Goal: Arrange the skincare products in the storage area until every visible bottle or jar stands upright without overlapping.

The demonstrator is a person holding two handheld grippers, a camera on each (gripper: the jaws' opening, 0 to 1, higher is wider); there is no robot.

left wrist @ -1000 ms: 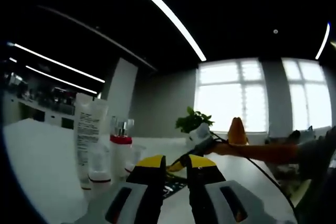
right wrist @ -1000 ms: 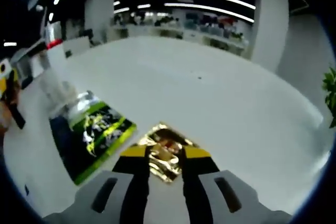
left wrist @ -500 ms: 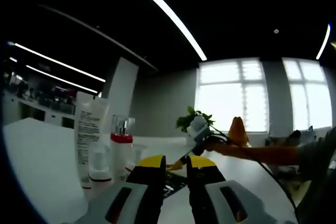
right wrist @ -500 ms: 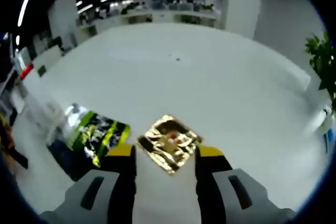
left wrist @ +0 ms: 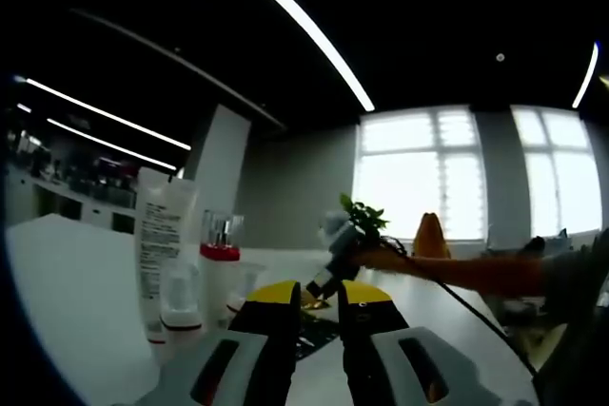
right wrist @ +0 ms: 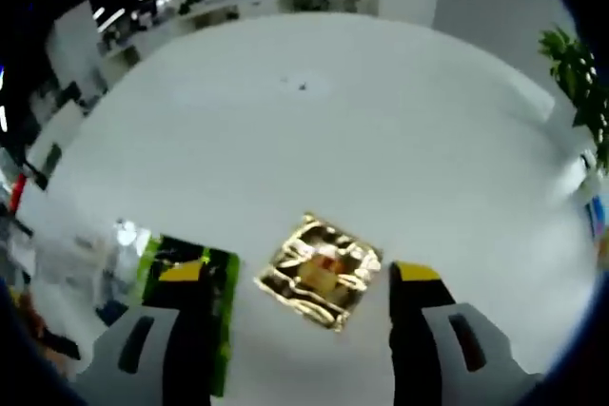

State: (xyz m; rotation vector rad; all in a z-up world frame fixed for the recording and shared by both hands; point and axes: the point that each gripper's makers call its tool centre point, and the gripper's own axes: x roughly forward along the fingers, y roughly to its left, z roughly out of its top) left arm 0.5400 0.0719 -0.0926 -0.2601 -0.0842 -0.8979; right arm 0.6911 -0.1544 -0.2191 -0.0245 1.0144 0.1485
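On the left of the left gripper view, a tall white tube, a small clear-capped bottle and a red-collared bottle stand upright on the white table. My left gripper is low over the table, its jaws close together with nothing between them. In the right gripper view a gold foil sachet lies flat on the table. My right gripper hovers over it, open wide, jaws either side and apart from it. A green-and-black packet lies to its left.
A person's hand in an orange sleeve holds the right gripper beyond my left jaws. A potted plant stands behind it. The white table stretches far ahead. Blurred bottles sit at the left edge.
My right gripper has opened wide and let go of the gold sachet, which now lies free on the table. In the left gripper view, the right gripper has shifted left. The left gripper is unchanged.
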